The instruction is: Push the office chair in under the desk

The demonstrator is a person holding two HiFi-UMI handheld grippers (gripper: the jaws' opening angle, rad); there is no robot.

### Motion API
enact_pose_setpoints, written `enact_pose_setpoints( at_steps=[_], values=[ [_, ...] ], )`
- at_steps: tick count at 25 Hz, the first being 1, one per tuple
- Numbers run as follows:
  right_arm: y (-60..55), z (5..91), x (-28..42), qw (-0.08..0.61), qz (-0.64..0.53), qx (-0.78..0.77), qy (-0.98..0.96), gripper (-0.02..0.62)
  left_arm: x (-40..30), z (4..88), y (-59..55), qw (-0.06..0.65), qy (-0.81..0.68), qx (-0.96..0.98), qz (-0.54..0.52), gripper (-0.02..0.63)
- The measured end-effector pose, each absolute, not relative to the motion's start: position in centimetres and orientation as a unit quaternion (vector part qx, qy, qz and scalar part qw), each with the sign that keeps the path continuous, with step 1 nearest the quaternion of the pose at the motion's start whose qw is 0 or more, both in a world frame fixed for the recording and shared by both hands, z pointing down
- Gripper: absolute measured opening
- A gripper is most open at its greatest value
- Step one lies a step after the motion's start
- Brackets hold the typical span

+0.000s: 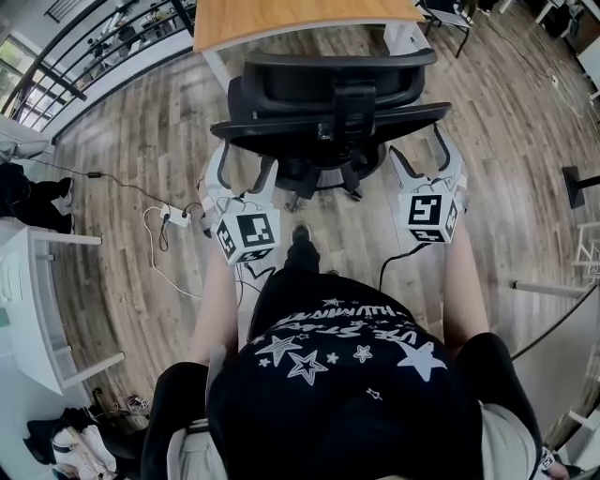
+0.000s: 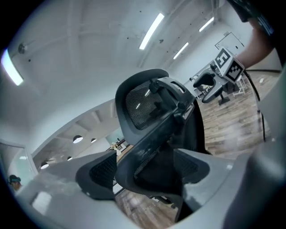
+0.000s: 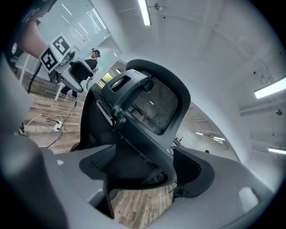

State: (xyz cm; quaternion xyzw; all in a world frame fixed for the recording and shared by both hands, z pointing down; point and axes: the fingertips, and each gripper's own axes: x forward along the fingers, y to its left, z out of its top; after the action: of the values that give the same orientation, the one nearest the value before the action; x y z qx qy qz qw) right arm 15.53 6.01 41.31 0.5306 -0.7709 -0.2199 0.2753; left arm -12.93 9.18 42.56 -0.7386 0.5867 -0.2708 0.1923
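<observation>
A black mesh-backed office chair (image 1: 328, 94) stands on the wood floor with its seat toward the wooden desk (image 1: 281, 19) at the top of the head view. My left gripper (image 1: 246, 169) is just behind the left end of the backrest's lower edge, and my right gripper (image 1: 419, 155) is behind the right end. Both stand open. In the left gripper view the chair (image 2: 147, 103) fills the middle and its lower back edge lies between the wide jaws of the left gripper (image 2: 145, 172). The right gripper view shows the chair (image 3: 152, 103) the same way between the right gripper (image 3: 147, 172) jaws, pads apart from it.
A power strip with white cables (image 1: 173, 216) lies on the floor at the left. A white shelf unit (image 1: 37, 300) stands further left. Another chair (image 1: 450, 14) is at the top right and a black stand (image 1: 577, 183) at the right. My foot (image 1: 300, 234) is behind the chair's base.
</observation>
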Motion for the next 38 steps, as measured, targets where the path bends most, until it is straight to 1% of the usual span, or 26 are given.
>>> enact_pose_setpoints(
  at_steps=[2,9,12,18,21,26,33,38],
  values=[
    [4.9,41.5,15.8,0.285,-0.216,0.537,-0.764,0.423,-13.2,42.6,7.9,0.212,0.582,-0.73,-0.29,0.405],
    [0.4,42.8,18.9,0.373,-0.218,0.577,-0.693,0.425,-12.9,42.6,3.8,0.259,0.559,-0.706,-0.349,0.407],
    [-1.7,42.6,19.1,0.393,-0.227,0.576,-0.68,0.425,-13.3,42.9,1.8,0.266,0.547,-0.698,-0.379,0.407],
    [-2.9,43.0,18.8,0.402,-0.245,0.574,-0.67,0.411,-13.9,43.2,0.5,0.277,0.545,-0.69,-0.387,0.405],
    [-3.5,42.9,18.9,0.392,-0.254,0.587,-0.661,0.365,-13.8,43.6,-0.1,0.277,0.535,-0.698,-0.387,0.404],
    [-4.1,42.8,19.0,0.39,-0.272,0.583,-0.659,0.356,-13.5,43.4,-0.5,0.286,0.541,-0.695,-0.378,0.4],
    [-5.8,43.2,18.6,0.399,-0.263,0.574,-0.665,0.345,-13.7,44.1,-1.8,0.286,0.53,-0.698,-0.389,0.399],
    [-9.6,43.0,18.1,0.418,-0.249,0.569,-0.663,0.344,-14.4,44.1,-5.7,0.283,0.524,-0.694,-0.404,0.399]
  ],
)
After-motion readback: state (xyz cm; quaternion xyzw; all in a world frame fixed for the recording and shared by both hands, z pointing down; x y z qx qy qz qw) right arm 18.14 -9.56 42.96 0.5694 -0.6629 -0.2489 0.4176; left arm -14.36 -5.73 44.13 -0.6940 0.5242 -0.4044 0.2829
